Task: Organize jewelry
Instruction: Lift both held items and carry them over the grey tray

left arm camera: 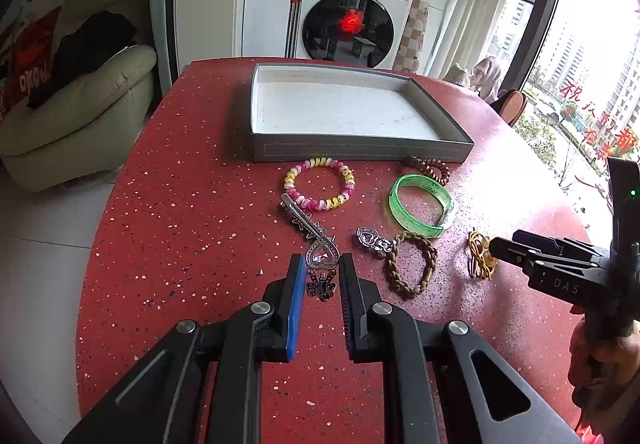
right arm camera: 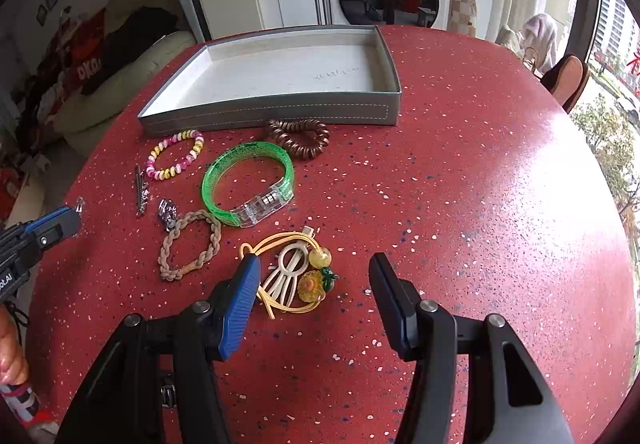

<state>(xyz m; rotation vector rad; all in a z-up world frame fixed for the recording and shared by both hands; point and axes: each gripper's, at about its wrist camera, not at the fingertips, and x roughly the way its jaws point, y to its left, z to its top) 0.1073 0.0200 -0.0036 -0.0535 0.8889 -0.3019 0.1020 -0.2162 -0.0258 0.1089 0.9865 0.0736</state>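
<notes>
Red speckled stone is forming the round table (left arm camera: 180, 204) where jewelry is lying in front of a grey tray (left arm camera: 360, 152) with a pale lining. The left gripper (left arm camera: 320, 264) is sitting low over the tabletop, its fingers spread a little, with a silver heart pendant (left arm camera: 322, 256) lying between the tips and not visibly pinched. The right gripper (right arm camera: 314, 268) is hovering with its fingers spread wide over a yellow cord hair tie with a flower charm (right arm camera: 308, 280) and a cream hair clip (right arm camera: 284, 276). Just beyond them, a braided tan bracelet (right arm camera: 188, 248) is touching a second silver charm (right arm camera: 168, 212), and a green bangle (right arm camera: 248, 184) is lying beside a pink and yellow beaded bracelet (right arm camera: 176, 156). A brown coil hair tie (right arm camera: 298, 138) is resting against the tray's front wall. A washing machine (left arm camera: 352, 12) is standing behind the table.
</notes>
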